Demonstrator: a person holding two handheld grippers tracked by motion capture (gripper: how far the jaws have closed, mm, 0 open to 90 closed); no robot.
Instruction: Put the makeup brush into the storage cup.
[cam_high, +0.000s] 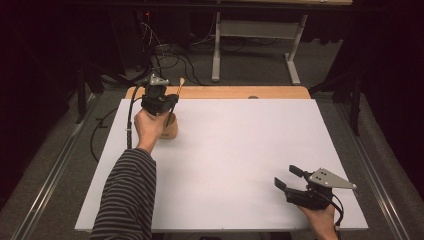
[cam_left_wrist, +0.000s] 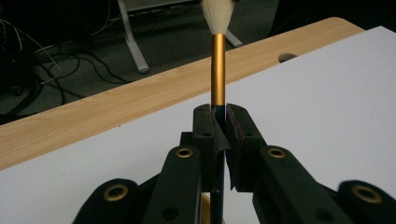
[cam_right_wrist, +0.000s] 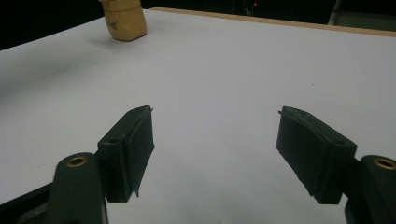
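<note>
At the bottom of the left gripper view, the left gripper (cam_left_wrist: 219, 140) is clamped on a brush (cam_left_wrist: 218, 70), held upright with its pale bristles at the top edge. In the high view's upper left, a wooden holder (cam_high: 169, 126) is seen beneath it. At lower right, the right gripper (cam_high: 289, 179) is spread apart above the white table (cam_high: 240, 150).

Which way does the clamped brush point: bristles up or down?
Bristles up: the brush stands upright in the left gripper, its white tuft topmost, above the wooden holder.
</note>
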